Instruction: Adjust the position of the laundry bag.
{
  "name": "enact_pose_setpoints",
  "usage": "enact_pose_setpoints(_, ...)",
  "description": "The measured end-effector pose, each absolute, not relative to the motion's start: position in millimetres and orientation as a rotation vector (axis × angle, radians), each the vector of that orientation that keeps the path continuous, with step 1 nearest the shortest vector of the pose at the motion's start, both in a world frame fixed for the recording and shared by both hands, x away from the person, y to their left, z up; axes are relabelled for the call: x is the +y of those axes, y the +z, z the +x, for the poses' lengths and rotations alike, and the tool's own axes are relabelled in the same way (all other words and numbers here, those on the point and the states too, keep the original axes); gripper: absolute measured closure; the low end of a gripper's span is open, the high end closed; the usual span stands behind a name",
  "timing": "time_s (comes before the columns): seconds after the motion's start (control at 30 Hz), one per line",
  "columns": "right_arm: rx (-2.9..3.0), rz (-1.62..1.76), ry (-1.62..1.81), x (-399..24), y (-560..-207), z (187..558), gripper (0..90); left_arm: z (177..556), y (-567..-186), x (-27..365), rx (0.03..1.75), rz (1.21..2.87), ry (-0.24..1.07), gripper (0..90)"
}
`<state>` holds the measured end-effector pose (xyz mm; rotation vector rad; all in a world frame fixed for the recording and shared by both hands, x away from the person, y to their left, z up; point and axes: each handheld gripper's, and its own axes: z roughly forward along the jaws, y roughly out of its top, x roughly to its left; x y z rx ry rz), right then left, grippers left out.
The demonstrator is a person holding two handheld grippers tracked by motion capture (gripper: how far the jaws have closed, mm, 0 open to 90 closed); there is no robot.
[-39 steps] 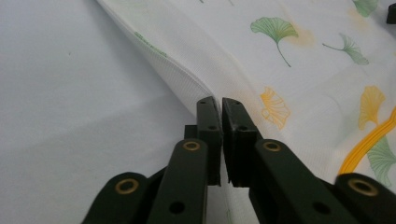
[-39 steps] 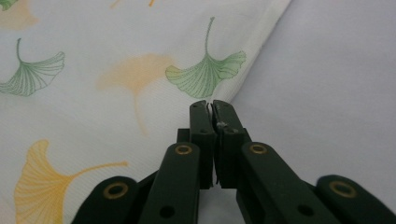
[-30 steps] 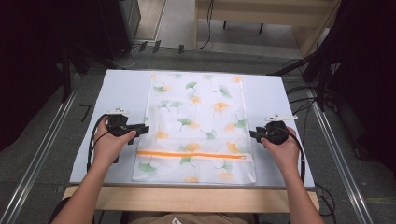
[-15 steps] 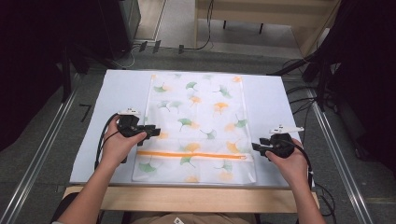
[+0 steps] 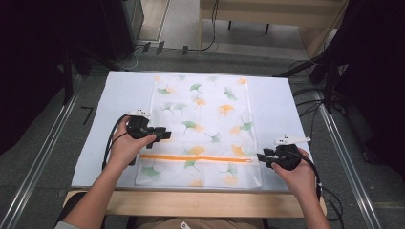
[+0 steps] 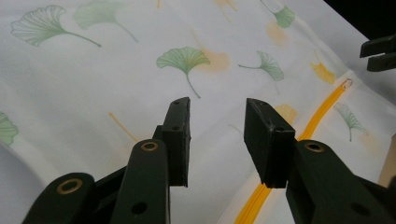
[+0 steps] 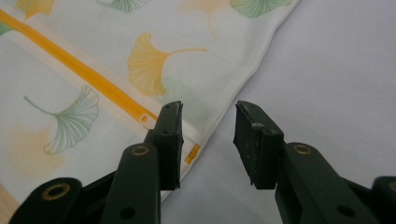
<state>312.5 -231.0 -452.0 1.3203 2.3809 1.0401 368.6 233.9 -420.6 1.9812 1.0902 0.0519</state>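
We judge the leaf-printed zip bag [image 5: 205, 129], flat on the table [image 5: 90, 152], light and limp, best pinched at its hem or zip pull [image 7: 145, 119]; the 2 grippers, left [image 5: 160, 135] and right [image 5: 265, 158], are released.

A white mesh bag [image 5: 200, 129] printed with ginkgo leaves lies flat mid-desk, its orange zipper [image 5: 196, 158] closed near the desk's front edge.
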Motion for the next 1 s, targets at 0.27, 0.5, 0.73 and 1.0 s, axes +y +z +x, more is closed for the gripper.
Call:
enact_pose_setpoints(0.27, 2.436, 1.285, 0.961, -229.5, -458.8, 300.6, 56.9, 369.6, -422.2, 222.2, 1.074, 2.005, 0.039, 57.6)
enact_pose_setpoints(0.5, 2.478, 1.235, 0.901, -222.7, -465.4, 302.6, 55.2, 369.1, -423.8, 216.5, 1.058, 2.022, 0.033, 55.3)
enact_pose_setpoints(0.73, 2.491, 1.175, 0.874, -210.3, -468.8, 307.7, 61.4, 369.2, -424.3, 216.2, 1.06, 2.025, 0.03, 55.7)
enact_pose_setpoints(1.0, 2.496, 1.168, 0.872, -204.8, -469.0, 306.9, 68.6, 367.8, -425.8, 211.0, 1.047, 2.032, 0.011, 56.8)
